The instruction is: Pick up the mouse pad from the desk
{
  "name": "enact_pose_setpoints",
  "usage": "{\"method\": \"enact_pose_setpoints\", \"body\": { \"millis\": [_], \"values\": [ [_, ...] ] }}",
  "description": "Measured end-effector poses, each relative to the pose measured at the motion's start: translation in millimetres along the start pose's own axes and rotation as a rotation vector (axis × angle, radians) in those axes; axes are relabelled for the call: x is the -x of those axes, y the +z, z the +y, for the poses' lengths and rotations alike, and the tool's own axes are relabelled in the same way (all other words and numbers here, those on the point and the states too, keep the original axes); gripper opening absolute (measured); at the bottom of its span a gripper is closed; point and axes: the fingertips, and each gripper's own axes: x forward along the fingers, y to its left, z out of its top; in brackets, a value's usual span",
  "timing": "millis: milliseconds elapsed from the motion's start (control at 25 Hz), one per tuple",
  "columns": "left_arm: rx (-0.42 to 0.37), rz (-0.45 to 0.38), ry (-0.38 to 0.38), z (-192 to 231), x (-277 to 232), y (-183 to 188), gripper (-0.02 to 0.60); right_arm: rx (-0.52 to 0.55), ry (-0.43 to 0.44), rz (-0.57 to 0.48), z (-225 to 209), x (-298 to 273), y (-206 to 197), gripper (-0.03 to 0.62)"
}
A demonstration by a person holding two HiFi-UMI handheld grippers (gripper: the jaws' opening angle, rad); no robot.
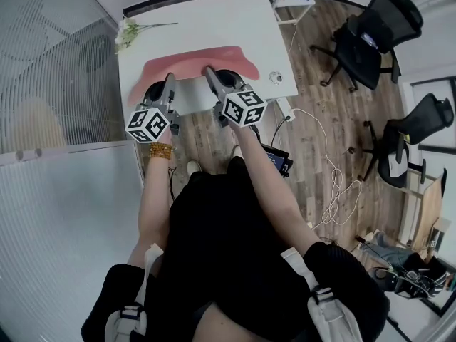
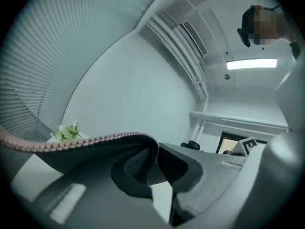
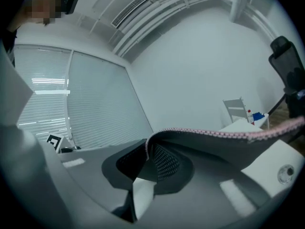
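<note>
- The left gripper [image 2: 155, 162] has its jaws clamped on the near edge of the pink mouse pad [image 1: 192, 66].
- The right gripper [image 3: 148, 163] is clamped on the same edge.
- This edge is raised above the white bench [image 1: 206, 23].

The mouse pad [image 1: 192, 63] is pink on top, dark grey beneath with a pink-stitched edge. The desk [image 1: 206, 23] is white. The marker cubes [image 1: 149, 125] carry black-and-white squares. At right, black chairs [image 1: 370, 38], brown plank floor [image 1: 342, 112].

L gripper [image 1: 169, 84], R gripper [image 1: 211, 73] clamped on mouse pad [image 1: 214, 60]; arms fwd.
</note>
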Motion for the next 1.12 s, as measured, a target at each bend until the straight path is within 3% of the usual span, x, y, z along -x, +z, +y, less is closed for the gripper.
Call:
{"method": "enact_pose_setpoints", "body": {
  "millis": [640, 1120],
  "values": [
    [-0.393, -0.024, 0.066, -44.4, -5.6, 77.0, 0.034, 0.362, -0.039, -0.028, 38.8, -2.2, 76.5, 0.060],
    [-0.601, -0.165, 0.096, -91.6, 16.1, 159.8, 0.034, 0.539, -0.057, -0.161, 104.1, 13.4, 157.6, 0.055]
  ]
}}
